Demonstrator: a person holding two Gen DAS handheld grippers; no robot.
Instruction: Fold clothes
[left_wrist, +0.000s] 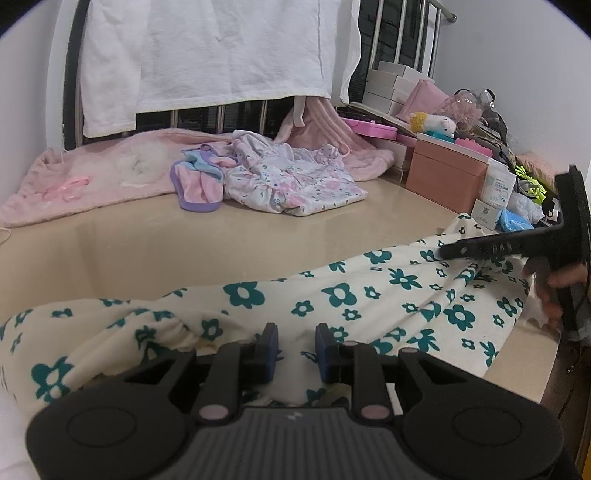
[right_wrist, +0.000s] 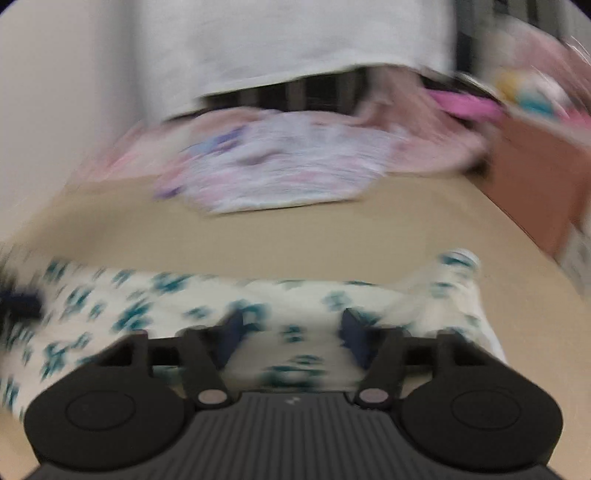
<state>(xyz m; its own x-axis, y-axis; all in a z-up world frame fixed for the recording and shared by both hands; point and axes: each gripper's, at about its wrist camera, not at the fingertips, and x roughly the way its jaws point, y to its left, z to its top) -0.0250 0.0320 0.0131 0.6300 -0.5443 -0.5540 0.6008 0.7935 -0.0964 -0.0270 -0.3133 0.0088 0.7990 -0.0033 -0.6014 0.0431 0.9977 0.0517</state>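
A cream garment with teal flowers (left_wrist: 369, 295) lies stretched across the near side of the beige table (left_wrist: 221, 240). My left gripper (left_wrist: 297, 347) is low in the left wrist view, its blue pads closed on a bunched fold of this garment. My right gripper (left_wrist: 454, 251), held by a hand (left_wrist: 554, 288), hovers over the garment's right end. The right wrist view is smeared by motion. There the right gripper (right_wrist: 293, 332) stands open above the floral garment (right_wrist: 166, 295), with cloth under the jaws and nothing pinched.
A heap of pastel floral clothes (left_wrist: 288, 184) and a striped pink-purple piece (left_wrist: 199, 181) lie mid-table on a pink blanket (left_wrist: 92, 177). A white towel (left_wrist: 207, 55) hangs on the rail behind. Boxes (left_wrist: 443, 170), a plush toy (left_wrist: 436, 123) and clutter line the right side.
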